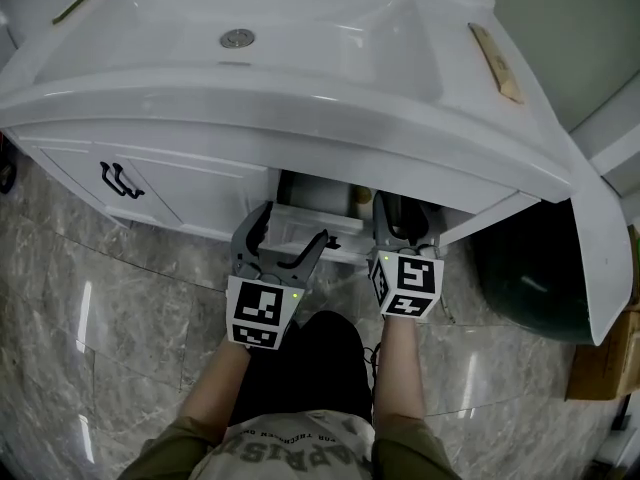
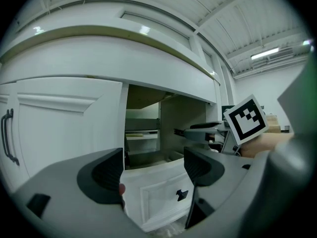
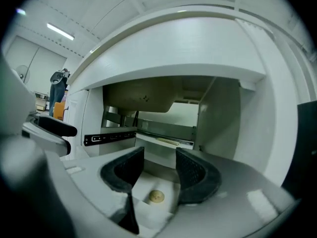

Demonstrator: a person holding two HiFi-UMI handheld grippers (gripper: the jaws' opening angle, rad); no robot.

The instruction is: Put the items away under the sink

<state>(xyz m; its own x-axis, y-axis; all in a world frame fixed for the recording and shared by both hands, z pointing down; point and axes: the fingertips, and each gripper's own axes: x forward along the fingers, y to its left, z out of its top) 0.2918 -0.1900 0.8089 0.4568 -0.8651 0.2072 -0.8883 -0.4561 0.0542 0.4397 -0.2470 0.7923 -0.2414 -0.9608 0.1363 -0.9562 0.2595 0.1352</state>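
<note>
Sitting between right jaws, white item (image 3: 144,185)

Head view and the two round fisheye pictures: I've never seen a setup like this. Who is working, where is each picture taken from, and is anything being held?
There is no robot. A person holds a hand-held gripper in each hand, and the checkered cubes are parts of the grippers. The head view looks down from the person's head onto a white sink with a drawer open below it. A tan strip lies on the sink's rim. The other two cameras ride on the grippers. The left gripper has its fingers apart and empty, facing the drawer's black knob. The right gripper points into the cabinet. A white thing with a round tan spot sits between its fingers; I can't tell if it's gripped.
</note>
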